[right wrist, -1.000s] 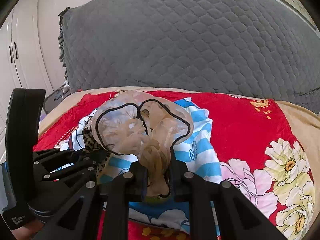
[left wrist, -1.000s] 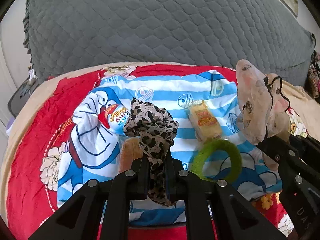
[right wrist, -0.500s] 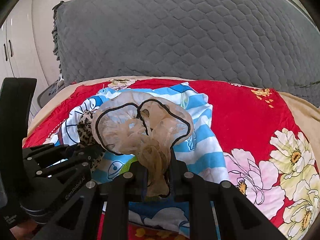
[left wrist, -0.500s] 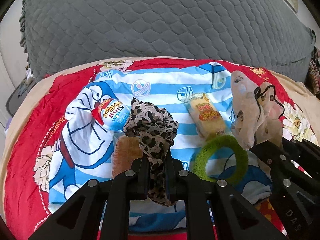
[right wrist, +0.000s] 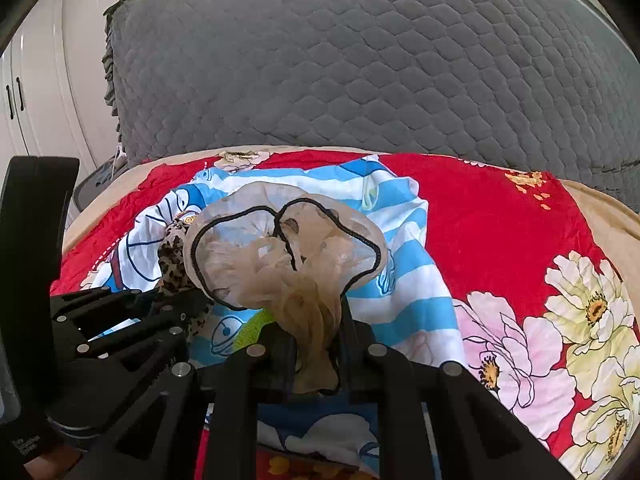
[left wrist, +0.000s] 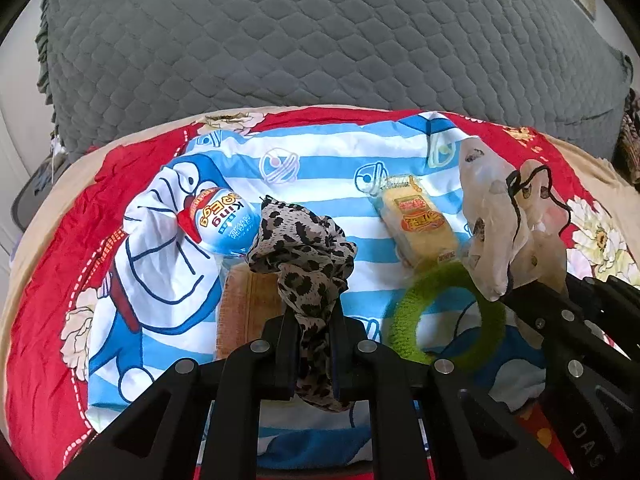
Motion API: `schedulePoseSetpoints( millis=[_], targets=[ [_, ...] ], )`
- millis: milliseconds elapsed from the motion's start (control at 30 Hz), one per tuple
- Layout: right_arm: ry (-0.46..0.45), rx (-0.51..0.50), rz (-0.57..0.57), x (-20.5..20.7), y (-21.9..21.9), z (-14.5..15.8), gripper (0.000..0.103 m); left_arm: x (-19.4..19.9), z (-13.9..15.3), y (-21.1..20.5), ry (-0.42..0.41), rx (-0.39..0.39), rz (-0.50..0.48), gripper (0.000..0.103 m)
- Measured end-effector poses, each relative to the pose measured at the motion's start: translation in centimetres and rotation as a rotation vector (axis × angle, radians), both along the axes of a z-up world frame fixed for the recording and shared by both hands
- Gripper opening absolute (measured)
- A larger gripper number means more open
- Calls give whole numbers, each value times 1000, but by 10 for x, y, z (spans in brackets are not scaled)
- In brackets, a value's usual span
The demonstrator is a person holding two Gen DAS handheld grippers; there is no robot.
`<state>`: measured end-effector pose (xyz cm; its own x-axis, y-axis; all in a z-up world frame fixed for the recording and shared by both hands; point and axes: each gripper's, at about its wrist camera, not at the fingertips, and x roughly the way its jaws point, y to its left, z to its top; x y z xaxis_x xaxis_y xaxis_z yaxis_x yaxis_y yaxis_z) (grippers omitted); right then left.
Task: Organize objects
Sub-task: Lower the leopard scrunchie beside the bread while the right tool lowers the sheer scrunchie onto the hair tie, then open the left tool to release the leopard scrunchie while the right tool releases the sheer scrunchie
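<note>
My left gripper [left wrist: 314,354] is shut on a leopard-print scrunchie [left wrist: 304,248], held up above the blue-striped cartoon cloth [left wrist: 320,160]. My right gripper [right wrist: 318,354] is shut on a sheer beige scrunchie with black trim [right wrist: 288,256], which also shows at the right of the left wrist view [left wrist: 500,224]. On the cloth lie a blue "King Egg" capsule [left wrist: 222,220], a yellow wrapped snack cake [left wrist: 420,226], a green fuzzy hair ring [left wrist: 444,316] and a brown wrapped biscuit [left wrist: 244,312], partly hidden behind the leopard scrunchie.
The cloth lies on a red floral bedspread [right wrist: 500,240]. A large grey quilted pillow [left wrist: 320,40] stands along the back. White cabinet doors [right wrist: 24,100] are at the far left. The left gripper's body [right wrist: 100,340] sits close beside the right one.
Both views have shifted slightly, so the cloth and its objects sit a little lower and nearer. Each gripper still holds its scrunchie the same way.
</note>
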<state>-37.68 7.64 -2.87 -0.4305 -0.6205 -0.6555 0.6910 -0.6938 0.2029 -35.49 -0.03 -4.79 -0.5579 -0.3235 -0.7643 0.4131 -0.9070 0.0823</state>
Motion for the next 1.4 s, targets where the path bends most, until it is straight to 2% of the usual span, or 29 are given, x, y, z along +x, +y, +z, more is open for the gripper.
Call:
schedulePoseSetpoints(
  millis=[633,967,1267,1400],
  targets=[
    [-21,36,3,-5,-8,-22,17,-14,-23,-8,-42,25,18,12],
    [-39,49,5,-7,-11,-29,20,-17,-26,-9,-54,26,14,18],
    [-51,47,-1,-9,-9,-30,21,-15,-27,-10,-59,34,26,48],
    [-57,44,1,-10,-9,-30,29,-13,-24,-10,-53,27,36,62]
  ],
)
